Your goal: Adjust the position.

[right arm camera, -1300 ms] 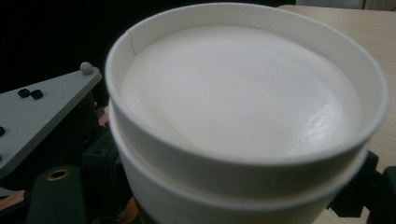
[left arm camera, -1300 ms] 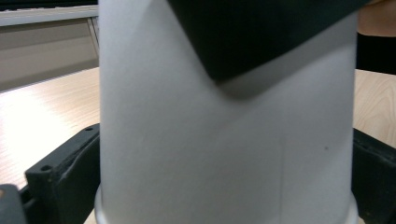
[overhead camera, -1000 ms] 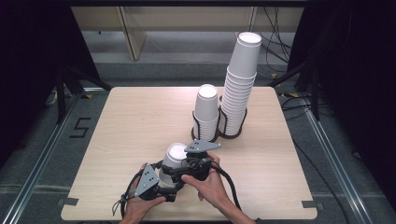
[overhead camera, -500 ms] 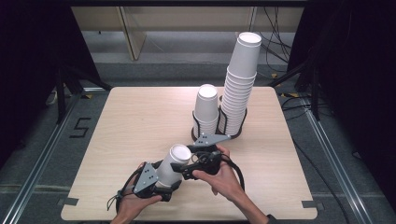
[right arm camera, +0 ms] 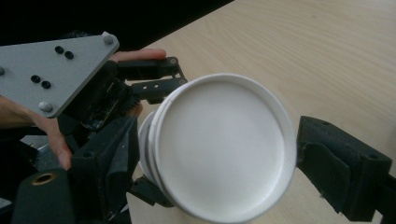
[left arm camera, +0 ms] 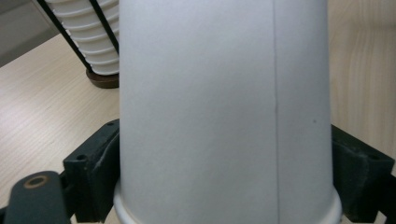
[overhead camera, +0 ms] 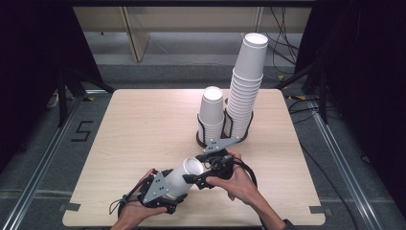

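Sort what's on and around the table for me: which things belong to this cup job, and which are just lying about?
In the job:
- white paper cup, held in the left tool
- right tool at its closed end
- short cup stack
- tall cup stack
- black rack

Lying about:
- floor cables
- floor marking

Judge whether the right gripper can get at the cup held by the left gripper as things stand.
Probably yes. The right gripper already has its open jaws either side of the cup's closed end, which juts free of the left gripper clamped near its rim. Nothing lies between them.
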`<state>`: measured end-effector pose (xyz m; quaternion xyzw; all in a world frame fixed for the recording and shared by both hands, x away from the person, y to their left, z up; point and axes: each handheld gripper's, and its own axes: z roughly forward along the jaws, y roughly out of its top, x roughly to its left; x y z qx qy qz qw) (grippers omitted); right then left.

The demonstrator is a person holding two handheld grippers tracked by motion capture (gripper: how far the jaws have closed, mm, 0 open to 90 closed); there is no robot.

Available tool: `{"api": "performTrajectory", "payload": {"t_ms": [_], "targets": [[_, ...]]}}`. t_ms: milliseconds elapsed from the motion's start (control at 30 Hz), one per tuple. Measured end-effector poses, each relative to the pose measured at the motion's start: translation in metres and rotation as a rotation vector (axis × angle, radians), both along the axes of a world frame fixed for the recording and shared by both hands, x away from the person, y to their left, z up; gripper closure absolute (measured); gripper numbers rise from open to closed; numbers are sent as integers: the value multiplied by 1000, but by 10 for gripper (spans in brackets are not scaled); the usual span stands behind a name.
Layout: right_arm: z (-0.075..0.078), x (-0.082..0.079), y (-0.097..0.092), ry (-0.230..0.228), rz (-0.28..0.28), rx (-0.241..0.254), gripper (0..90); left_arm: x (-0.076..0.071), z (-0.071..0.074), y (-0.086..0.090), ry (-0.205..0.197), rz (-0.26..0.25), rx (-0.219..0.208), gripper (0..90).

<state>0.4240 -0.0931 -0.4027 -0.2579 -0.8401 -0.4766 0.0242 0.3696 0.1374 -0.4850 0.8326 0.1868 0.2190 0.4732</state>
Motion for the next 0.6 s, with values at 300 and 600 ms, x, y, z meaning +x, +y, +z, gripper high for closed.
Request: {"api": "performTrajectory", "payload": {"t_ms": [300,600], "targets": [[-4,5,-5,61,21,55,250,2,-4,3,-25,-19,-64,56],[2,8,-17,123,-25,159,264,2,-2,8,-95,-10,-186,36]]}}
